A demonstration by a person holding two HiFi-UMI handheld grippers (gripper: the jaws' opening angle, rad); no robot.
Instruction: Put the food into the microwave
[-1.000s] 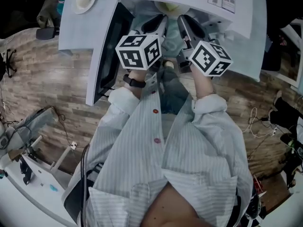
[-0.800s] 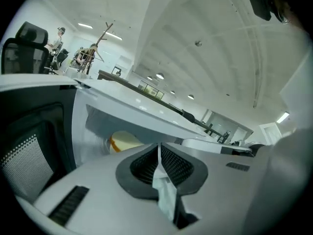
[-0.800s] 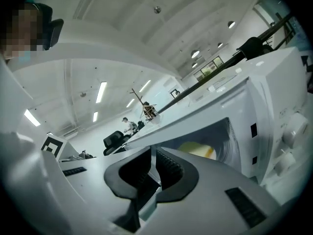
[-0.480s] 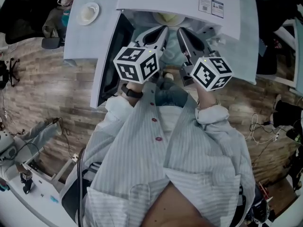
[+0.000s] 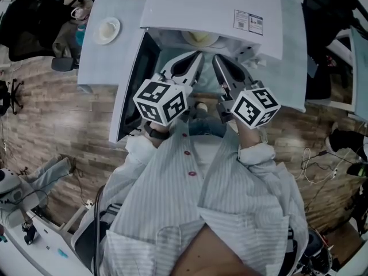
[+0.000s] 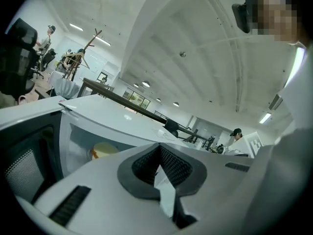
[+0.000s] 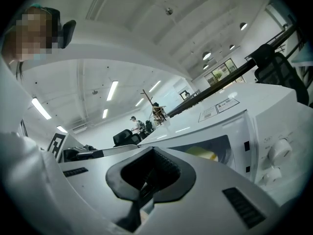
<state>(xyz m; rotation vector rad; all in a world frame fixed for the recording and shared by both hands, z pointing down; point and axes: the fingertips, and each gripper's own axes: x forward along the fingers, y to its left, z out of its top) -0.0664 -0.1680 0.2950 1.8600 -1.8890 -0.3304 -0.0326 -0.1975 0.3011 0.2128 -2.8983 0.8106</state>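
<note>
Under the head camera, a boxy white microwave (image 5: 213,10) stands on a smooth pale worktop (image 5: 95,56) over wood-plank floor (image 5: 52,108), door (image 5: 138,73) open, the round pale-yellow food (image 5: 200,37) inside. Left gripper view: the left hand-held gripper (image 6: 160,148) has its ribbed dark pads (image 6: 176,168) pressed together, empty, facing that food. Right gripper view: the right hand-held gripper (image 7: 152,149) is likewise closed on nothing, a strip-lit office beyond

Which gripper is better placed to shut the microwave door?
Probably left. The open door stands beside the left gripper; the right gripper is farther from it. Both are shut and empty.
</note>
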